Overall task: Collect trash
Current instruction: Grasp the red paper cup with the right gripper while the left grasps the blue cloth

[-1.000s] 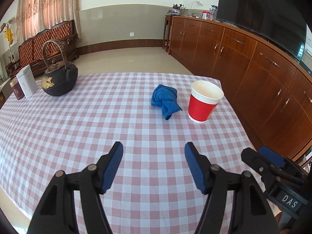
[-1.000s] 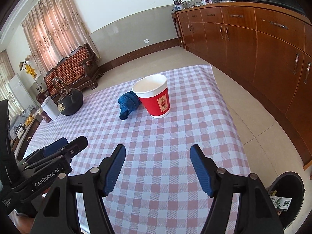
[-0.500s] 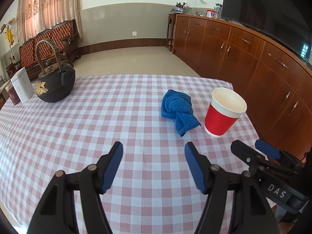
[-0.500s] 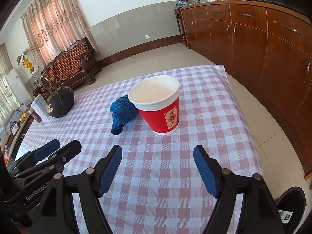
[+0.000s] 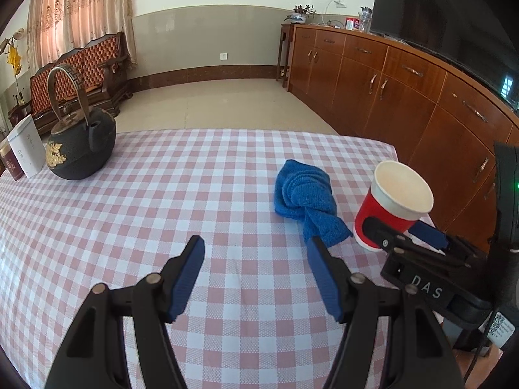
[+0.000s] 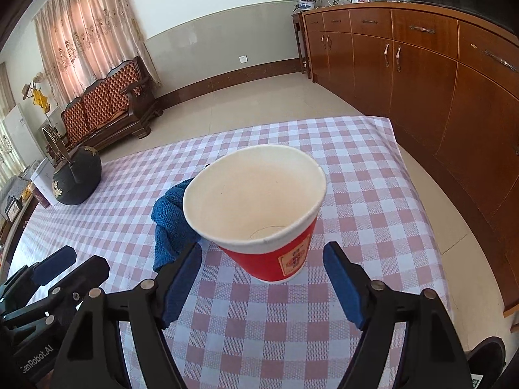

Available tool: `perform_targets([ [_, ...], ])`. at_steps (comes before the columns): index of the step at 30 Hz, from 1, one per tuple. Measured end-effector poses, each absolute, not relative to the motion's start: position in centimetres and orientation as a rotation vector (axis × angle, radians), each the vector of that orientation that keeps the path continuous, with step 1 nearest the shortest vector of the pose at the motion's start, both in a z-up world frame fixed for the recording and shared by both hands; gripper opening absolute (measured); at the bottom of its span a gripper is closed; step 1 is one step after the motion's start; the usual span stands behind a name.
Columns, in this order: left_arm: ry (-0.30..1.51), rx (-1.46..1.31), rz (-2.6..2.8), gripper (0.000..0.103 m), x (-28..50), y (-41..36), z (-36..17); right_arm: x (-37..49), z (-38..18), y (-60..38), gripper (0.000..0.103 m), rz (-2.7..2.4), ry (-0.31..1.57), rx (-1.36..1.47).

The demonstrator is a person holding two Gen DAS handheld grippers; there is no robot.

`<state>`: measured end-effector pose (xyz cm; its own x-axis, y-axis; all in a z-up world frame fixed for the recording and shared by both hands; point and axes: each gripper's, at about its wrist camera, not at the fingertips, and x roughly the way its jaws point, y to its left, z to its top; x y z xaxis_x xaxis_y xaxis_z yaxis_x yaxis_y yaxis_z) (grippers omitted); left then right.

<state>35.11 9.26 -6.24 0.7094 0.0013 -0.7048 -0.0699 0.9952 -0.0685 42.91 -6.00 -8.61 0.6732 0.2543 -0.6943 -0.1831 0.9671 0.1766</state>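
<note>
On the checked counter (image 5: 129, 227), left wrist view: the left gripper (image 5: 256, 275) hangs with jaws parted and empty; a blue cloth (image 5: 306, 201) lies just ahead, the red paper cup (image 5: 394, 204) upright at its right. Right wrist view: the right gripper (image 6: 262, 278), jaws just widened, flanks the cup (image 6: 259, 207) without touching it; cloth (image 6: 172, 223) beside.
</note>
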Motion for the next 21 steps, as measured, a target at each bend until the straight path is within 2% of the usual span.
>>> perform_targets([
  [9, 0.788, -0.097, 0.020, 0.067, 36.6, 8.3, -6.7, 43.7, -8.8, -6.3, 0.078, 0.251, 0.747, 0.075],
  [11, 0.793, -0.097, 0.017, 0.067, 36.8, 8.0, -6.8, 43.9, -8.9, -6.6, 0.075, 0.251, 0.746, 0.074],
  [12, 0.794, -0.099, 0.017, 0.067, 36.8, 7.8, -6.9, 44.0, -8.9, -6.7, 0.066, 0.254, 0.745, 0.074],
  [21, 0.792, -0.119, 0.003, 0.067, 37.4, 7.0, -6.7, 43.8, -8.7, -8.0, 0.062, 0.234, 0.714, 0.056],
])
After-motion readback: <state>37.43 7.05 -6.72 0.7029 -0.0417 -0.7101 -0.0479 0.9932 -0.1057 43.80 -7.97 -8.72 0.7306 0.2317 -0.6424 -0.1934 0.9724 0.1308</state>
